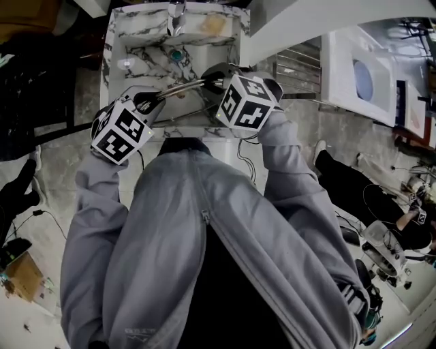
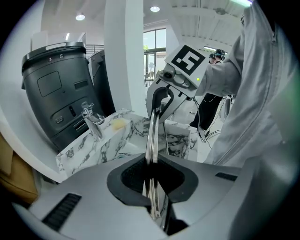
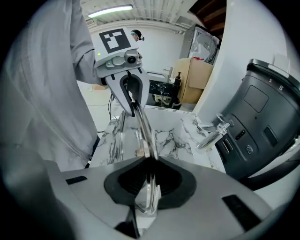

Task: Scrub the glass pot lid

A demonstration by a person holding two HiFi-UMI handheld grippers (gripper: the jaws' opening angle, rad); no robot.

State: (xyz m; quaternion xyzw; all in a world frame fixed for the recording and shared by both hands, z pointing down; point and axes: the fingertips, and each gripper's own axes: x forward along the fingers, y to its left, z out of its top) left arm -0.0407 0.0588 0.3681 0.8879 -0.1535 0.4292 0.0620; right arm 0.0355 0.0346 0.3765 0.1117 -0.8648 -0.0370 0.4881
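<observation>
Clenched tight at the left gripper (image 2: 151, 164) on the steel rim of a round, clear glass pot lid (image 2: 152, 133), seen edge-on along the jaws. Same at the right gripper (image 3: 147, 180): pinched shut on the opposite side of that rim. Lid held up between both grippers, over a white, grey-veined marble sink (image 1: 136, 37). Chrome tap (image 1: 176, 17) at the basin's back edge, with a yellowish lump (image 1: 212, 26) on the ledge near it. Black moulded plastic machine (image 2: 56, 89) close behind the sink. Grey jacket sleeves (image 1: 95, 204) behind both marker cubes.
</observation>
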